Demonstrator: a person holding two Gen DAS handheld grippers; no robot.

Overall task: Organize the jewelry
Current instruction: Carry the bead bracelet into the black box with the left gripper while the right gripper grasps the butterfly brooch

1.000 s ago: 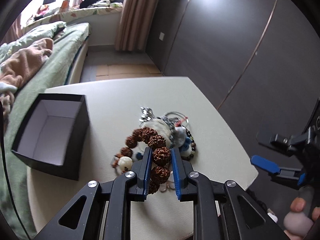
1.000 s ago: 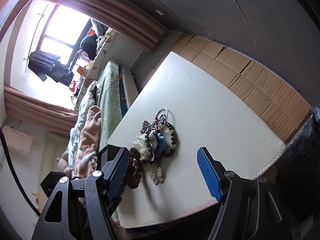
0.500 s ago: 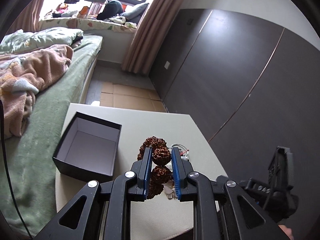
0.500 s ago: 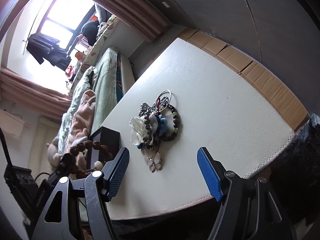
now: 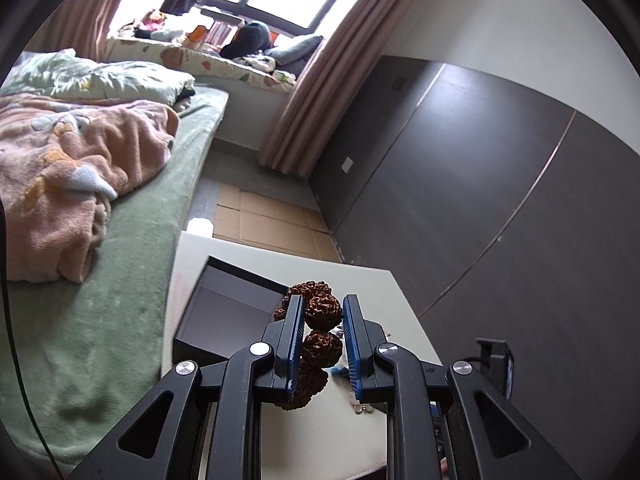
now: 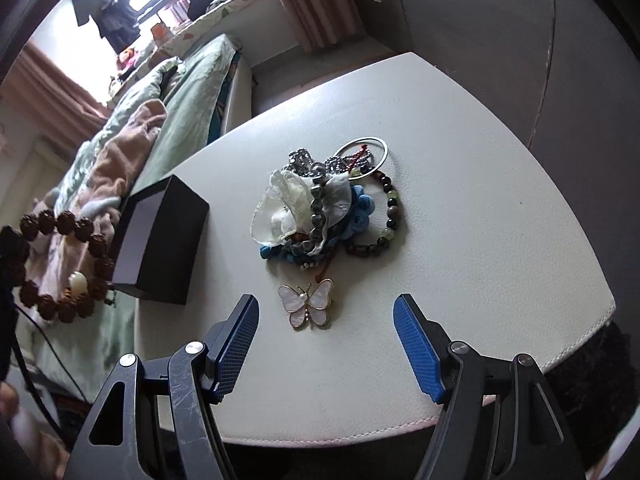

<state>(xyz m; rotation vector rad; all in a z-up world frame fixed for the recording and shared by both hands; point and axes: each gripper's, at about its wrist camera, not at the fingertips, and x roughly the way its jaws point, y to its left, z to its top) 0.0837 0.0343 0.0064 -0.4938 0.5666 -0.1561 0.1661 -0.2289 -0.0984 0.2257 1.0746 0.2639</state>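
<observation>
My left gripper (image 5: 323, 312) is shut on a brown rough-bead bracelet (image 5: 322, 314) and holds it in the air near the open black box (image 5: 224, 312). In the right wrist view the same bracelet (image 6: 60, 264) hangs at the far left, left of the black box (image 6: 160, 248). My right gripper (image 6: 326, 340) is open and empty, just above a pearl butterfly brooch (image 6: 306, 306) on the white table (image 6: 480, 240). Beyond it lies a jewelry pile (image 6: 324, 204) with bead bracelets, a silver ring hoop, blue and white fabric pieces.
A bed with green sheet and pink blanket (image 5: 72, 168) runs along the table's left side. Dark wardrobe panels (image 5: 500, 200) stand on the right. The table's front edge (image 6: 400, 428) is close below my right gripper.
My left gripper has lifted the brown bracelet off the pile and carried it left toward the box. My right gripper has moved closer over the butterfly brooch.
</observation>
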